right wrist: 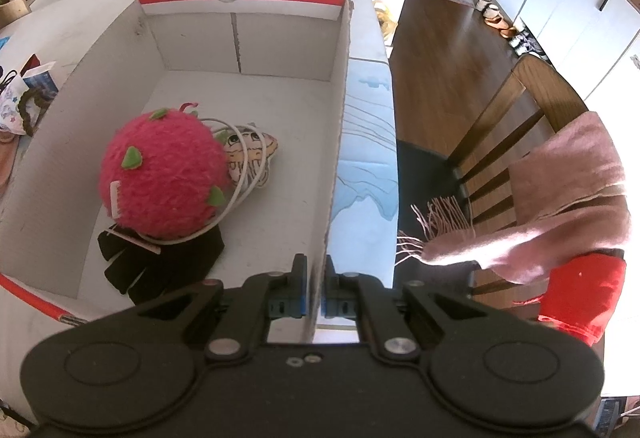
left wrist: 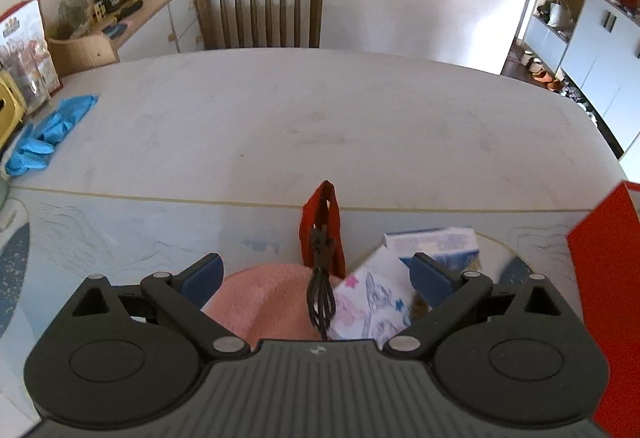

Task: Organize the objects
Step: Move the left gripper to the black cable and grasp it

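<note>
Box wall sits pinched between right tongs.

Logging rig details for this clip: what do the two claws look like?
Both match: black plastic bodies with ribbed tops, two round discs, black linkage arms with silver pivot pins, blue finger pads. Left claw has a small white logo; right claw has two small screws. No sleeves or cables visible.

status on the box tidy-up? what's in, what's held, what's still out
In the box: pink plush ball, small printed pouch, white cord, black glove. In hand: right gripper is clamped on the box's side wall; left gripper is open, holding nothing, above a pink cloth. Still out: that cloth, the patterned pouch, red bag, blue-white carton.
</note>
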Demonstrator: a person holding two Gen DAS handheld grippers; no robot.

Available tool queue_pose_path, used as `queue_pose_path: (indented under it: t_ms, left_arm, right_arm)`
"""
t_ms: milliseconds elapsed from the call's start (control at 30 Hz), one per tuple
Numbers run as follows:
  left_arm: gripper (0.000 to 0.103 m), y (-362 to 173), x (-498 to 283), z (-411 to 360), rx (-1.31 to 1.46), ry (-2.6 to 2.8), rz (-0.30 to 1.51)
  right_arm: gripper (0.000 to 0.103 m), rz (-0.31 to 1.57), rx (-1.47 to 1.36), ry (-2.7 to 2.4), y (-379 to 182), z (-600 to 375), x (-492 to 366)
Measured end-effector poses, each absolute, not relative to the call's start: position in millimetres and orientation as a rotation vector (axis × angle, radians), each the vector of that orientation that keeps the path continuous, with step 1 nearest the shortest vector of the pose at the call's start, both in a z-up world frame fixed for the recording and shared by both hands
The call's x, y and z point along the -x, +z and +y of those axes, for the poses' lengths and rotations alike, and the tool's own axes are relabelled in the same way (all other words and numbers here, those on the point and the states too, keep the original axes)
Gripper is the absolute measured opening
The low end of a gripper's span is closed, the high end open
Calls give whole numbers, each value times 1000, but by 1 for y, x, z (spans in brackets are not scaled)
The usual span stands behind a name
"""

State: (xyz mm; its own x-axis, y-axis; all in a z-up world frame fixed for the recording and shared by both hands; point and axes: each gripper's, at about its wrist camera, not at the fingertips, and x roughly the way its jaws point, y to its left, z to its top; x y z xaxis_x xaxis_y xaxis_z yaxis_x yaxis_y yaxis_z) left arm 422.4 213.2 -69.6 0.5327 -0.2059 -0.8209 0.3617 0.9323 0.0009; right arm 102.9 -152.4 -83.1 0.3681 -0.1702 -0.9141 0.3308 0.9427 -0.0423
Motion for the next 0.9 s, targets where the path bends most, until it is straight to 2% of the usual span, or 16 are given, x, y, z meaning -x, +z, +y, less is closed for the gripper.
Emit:
queue_pose_path:
  t_ms: [300,367,433,567,633,767,833,900]
  left_arm:
    - [98,-83,-446,212,-200,-234,984]
    - [90,-86,-448,211,-201,-239,995]
    - [71,-88,-449,209,-215,-241,1005]
    - [62,-91,-449,205,-231,-258,1009]
    - [43,-92,-446,202,-250,-268,1004]
    - [31,-92,-445,200,-266,-286,1005]
    - [16,-90,-444,202,-252,-287,1008]
    - [12,-86,-445,205,-231,-287,1003]
  right_arm:
    - [5,1158,-170,-336,-85,-153,-105]
    - [5,1160,-171,-338,-86,-153,-105]
    - [5,1162,-172,-339,-87,-153,-106]
    - [5,1166,-172,-340,-87,-153,-107]
    - [5,1166,-173,-340,-87,-153,-107]
    - [5,1163,-174,-340,-87,-154,-107]
    - [5,1163,-174,-339,-88,-154,-107]
    - [5,1161,-173,-339,-88,-154,-107]
